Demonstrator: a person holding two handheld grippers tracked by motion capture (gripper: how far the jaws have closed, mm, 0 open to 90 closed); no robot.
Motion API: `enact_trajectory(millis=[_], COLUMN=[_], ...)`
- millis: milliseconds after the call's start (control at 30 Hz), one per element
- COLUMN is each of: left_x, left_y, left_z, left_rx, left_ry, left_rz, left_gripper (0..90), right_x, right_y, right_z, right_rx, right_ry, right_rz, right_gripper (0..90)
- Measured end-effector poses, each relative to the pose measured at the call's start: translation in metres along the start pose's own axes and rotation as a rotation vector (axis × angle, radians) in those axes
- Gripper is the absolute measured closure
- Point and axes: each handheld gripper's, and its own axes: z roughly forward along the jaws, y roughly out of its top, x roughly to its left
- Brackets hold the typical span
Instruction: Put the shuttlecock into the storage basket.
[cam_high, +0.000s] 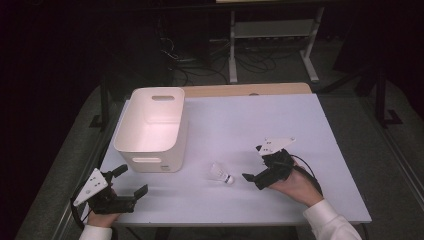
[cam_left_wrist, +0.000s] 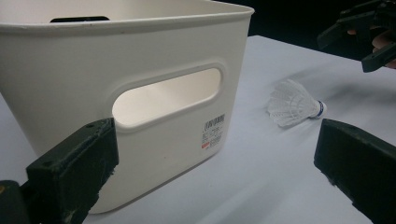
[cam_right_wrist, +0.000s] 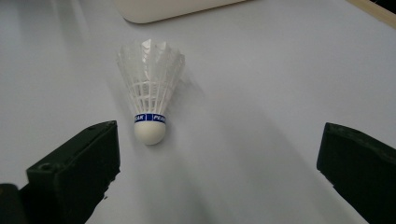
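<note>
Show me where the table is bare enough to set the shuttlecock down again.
The widest bare stretch of the table lies right of the white bin, behind the right gripper. A narrower strip runs along the near edge between the left gripper and the right one. It is tight around the shuttlecock, between bin and right gripper.

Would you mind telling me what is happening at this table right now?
A person holds a gripper in each hand. The right gripper, jaws open, points at a white shuttlecock lying on its side on the table, not yet touching it. The left gripper, also open, waits near an empty white bin.
</note>
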Motion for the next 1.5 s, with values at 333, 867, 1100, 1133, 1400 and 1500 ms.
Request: enact_trajectory(millis=[333,867,1100,1133,1400,1500], left_x=[0.000,0.000,0.000,0.000,0.000,0.000], left_y=[0.000,0.000,0.000,0.000,0.000,0.000], left_z=[0.000,0.000,0.000,0.000,0.000,0.000], left_rx=[0.000,0.001,0.001,0.001,0.000,-0.002], left_ry=[-0.001,-0.003,-0.004,-0.004,-0.007,-0.007], left_rz=[0.001,0.004,0.006,0.007,0.010,0.010], left_gripper=[0.0,0.0,0.0,0.0,0.0,0.0], right_x=[0.006,0.016,0.019,0.019,0.023,0.025], right_y=[0.005,0.012,0.013,0.013,0.014,0.014], right_z=[0.010,0.031,0.038,0.039,0.047,0.052], right_rx=[0.028,0.081,0.103,0.106,0.136,0.149], right_ry=[0.037,0.068,0.082,0.083,0.097,0.103], right_rz=[-0.007,-0.054,-0.059,-0.060,-0.066,-0.069], right_gripper=[0.0,0.0,0.0,0.0,0.0,0.0])
